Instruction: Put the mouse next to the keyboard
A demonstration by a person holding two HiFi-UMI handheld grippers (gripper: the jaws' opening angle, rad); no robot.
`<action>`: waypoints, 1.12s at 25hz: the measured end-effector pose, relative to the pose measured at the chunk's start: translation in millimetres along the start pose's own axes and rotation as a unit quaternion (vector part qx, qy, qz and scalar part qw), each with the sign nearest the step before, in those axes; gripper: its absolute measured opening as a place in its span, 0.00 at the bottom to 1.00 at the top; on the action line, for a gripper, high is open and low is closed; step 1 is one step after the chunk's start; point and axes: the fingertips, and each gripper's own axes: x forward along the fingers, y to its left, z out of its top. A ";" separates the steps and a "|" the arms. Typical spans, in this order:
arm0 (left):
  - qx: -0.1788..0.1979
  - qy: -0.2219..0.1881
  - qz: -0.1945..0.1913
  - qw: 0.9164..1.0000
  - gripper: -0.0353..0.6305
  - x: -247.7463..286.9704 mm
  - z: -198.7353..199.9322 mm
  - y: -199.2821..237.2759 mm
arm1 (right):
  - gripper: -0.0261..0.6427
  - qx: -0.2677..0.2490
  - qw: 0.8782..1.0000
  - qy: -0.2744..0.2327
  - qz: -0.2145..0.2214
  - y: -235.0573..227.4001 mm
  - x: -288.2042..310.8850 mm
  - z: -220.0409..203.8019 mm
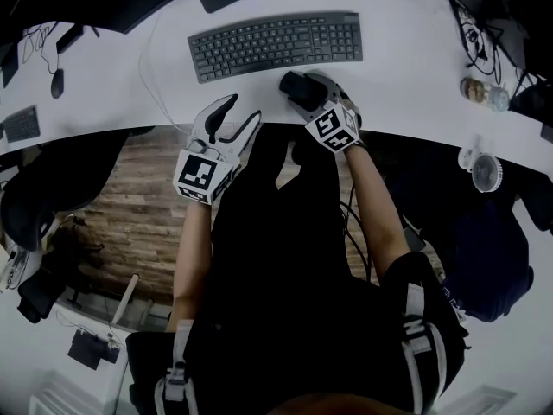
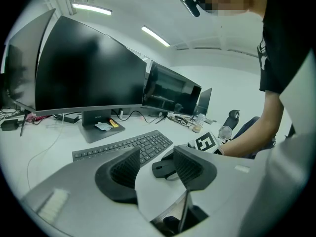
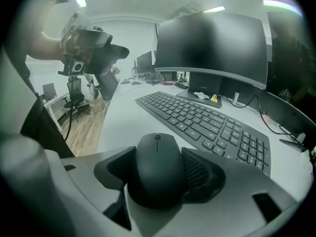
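White tabletop with screens, cables and small clutter

The tabletop (image 1: 415, 76) curves along a wood floor (image 1: 138, 214). A wide curved monitor (image 2: 89, 73) stands at the back on a flat stand base (image 2: 101, 128), which carries a yellow item (image 2: 113, 124) and a pale card. A second monitor (image 2: 170, 90) stands just beside it, to the right. A thin white cable (image 1: 155, 85) loops over the tabletop on the left; black cables (image 1: 471, 33) tangle at the far right, near a small jar (image 1: 473, 89). A small white fan (image 1: 486, 173) sits at the right edge. An office chair (image 3: 74, 90) stands on the floor, and strip lights (image 2: 155, 36) run across the ceiling.
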 end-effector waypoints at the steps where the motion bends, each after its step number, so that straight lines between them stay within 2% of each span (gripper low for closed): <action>1: 0.001 0.000 0.000 1.000 0.37 -0.2 0.3 0.4 | 0.48 0.000 1.000 0.000 0.000 -0.3 0.2 0.2; 16: 0.020 -0.007 -0.009 1.000 0.37 -6.4 18.6 5.9 | 0.47 0.034 0.999 -0.014 -0.015 5.6 -13.1 10.1; 28: 0.042 -0.013 -0.040 0.998 0.37 -1.2 42.4 3.6 | 0.47 0.050 0.997 -0.022 -0.063 -18.7 -43.7 30.1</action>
